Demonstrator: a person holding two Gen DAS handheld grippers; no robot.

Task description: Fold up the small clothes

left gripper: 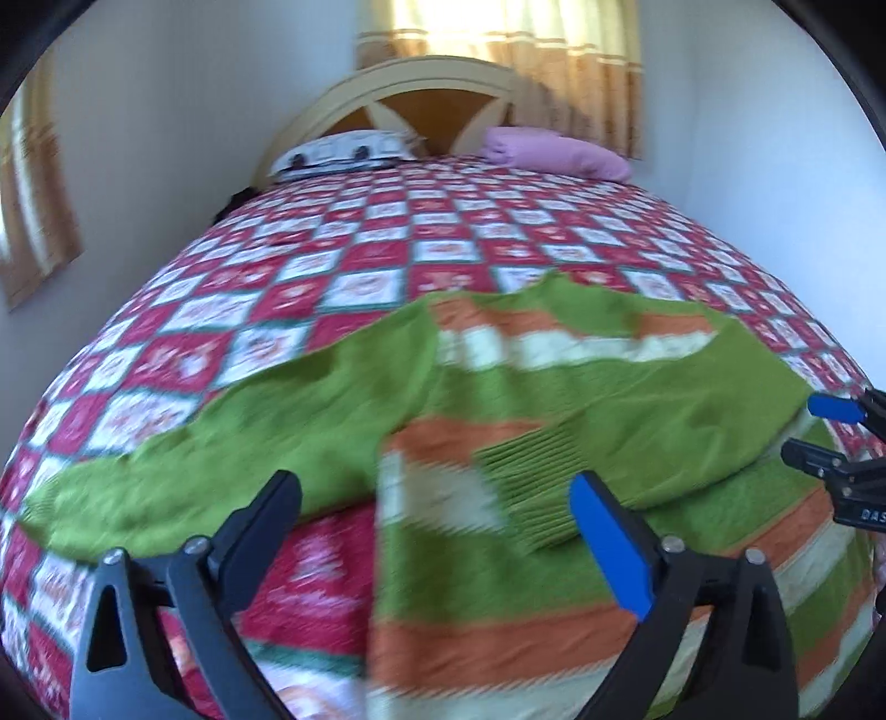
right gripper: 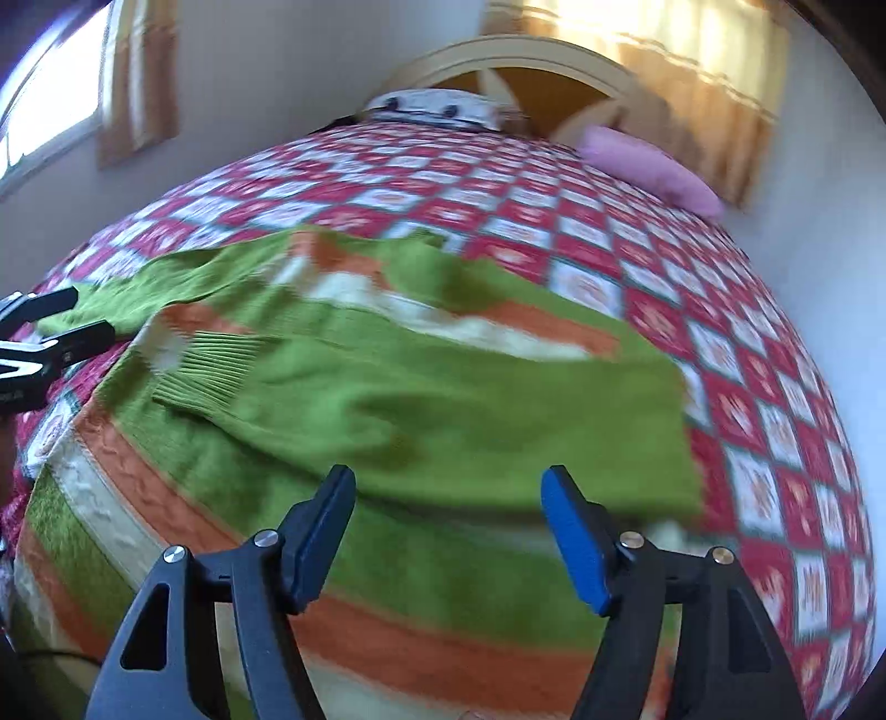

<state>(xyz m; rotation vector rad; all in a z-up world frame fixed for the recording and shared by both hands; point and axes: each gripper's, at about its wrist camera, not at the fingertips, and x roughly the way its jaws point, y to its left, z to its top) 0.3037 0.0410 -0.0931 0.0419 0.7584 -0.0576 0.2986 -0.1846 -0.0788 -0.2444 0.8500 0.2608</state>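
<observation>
A small green sweater [left gripper: 554,399] with orange and cream stripes lies on the bed; it also shows in the right wrist view [right gripper: 421,399]. Its right sleeve is folded across the body, with the ribbed cuff [left gripper: 531,493] near the middle, also in the right wrist view [right gripper: 216,365]. The left sleeve [left gripper: 221,443] lies stretched out to the left. My left gripper [left gripper: 437,498] is open and empty just above the sweater's lower left part. My right gripper [right gripper: 448,498] is open and empty above the folded sleeve; it shows at the right edge of the left wrist view [left gripper: 819,432].
The bed has a red and white checked quilt [left gripper: 354,277]. A patterned pillow [left gripper: 343,152] and a pink pillow [left gripper: 559,152] lie by the headboard [left gripper: 432,105]. White walls flank the bed, with curtains [left gripper: 526,44] behind.
</observation>
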